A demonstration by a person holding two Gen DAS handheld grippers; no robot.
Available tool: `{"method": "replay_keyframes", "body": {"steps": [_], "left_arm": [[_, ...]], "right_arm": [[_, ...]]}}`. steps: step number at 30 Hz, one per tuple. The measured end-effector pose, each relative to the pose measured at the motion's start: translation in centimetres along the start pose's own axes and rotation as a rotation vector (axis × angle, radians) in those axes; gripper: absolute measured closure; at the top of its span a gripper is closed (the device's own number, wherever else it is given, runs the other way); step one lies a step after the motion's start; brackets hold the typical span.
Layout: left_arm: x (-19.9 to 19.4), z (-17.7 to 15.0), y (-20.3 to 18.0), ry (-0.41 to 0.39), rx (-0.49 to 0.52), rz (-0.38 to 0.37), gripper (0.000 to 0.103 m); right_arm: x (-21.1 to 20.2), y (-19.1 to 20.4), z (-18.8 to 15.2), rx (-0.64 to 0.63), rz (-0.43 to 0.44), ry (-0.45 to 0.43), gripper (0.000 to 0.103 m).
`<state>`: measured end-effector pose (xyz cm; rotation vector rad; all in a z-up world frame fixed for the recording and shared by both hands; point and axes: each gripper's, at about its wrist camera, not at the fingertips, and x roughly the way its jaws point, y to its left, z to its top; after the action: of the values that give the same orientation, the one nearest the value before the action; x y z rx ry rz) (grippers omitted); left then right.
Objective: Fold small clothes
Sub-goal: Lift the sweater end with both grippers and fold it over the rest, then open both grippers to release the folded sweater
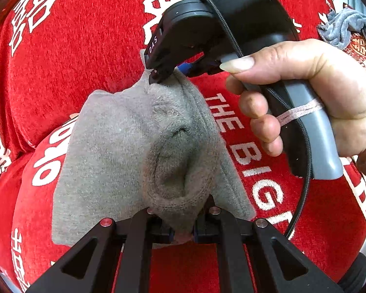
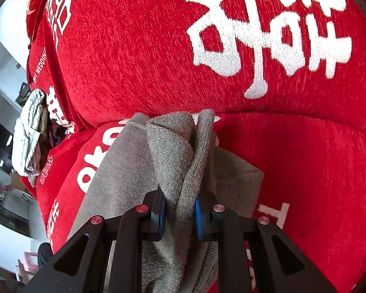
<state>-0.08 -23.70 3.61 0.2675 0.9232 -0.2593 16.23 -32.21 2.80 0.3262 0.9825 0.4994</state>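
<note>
Gray knit fabric fills the foreground: a small gray garment is pinched at its near, bunched edge by the left gripper, whose fingers are closed tight on the cloth. At the far edge, the right gripper is clamped on another fold; its blue-padded fingers stand narrowly apart with thick folded cloth between them. A hand wraps the right gripper's gray handle, pointing it steeply down. The garment lies draped on a red sofa cover with white lettering, just before the backrest. Another gray cloth lies well apart.
</note>
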Motion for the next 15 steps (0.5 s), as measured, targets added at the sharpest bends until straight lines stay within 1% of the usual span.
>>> {"method": "replay_keyframes", "body": {"steps": [3,6,8,11,13,15], "left_arm": [[-0.1,0.1,0.3,-0.004,-0.016,-0.002,0.092],[0.1,0.0,-0.4,0.001,0.004,0.016,0.092],[0.4,-0.2,-1.1,0.005,0.023,0.035,0.092],[0.4,-0.1,-2.3,0.002,0.041,0.054,0.092],[0.3,-0.2,-2.3,0.002,0.039,0.053,0.092],[0.2,-0.1,-1.8,0.013,0.018,0.024,0.091]], "right_arm": [[0.1,0.3,0.1,0.008,0.017,-0.013,0.083],[0.1,0.3,0.1,-0.002,0.017,-0.017,0.083],[0.3,-0.5,-0.2,0.009,0.006,-0.010,0.083],[0.6,-2.0,-0.8,0.056,0.012,-0.006,0.082],[0.7,-2.4,-1.0,0.082,0.022,-0.011,0.081],[0.5,-2.6,-1.0,0.102,0.020,-0.005,0.070]]}}
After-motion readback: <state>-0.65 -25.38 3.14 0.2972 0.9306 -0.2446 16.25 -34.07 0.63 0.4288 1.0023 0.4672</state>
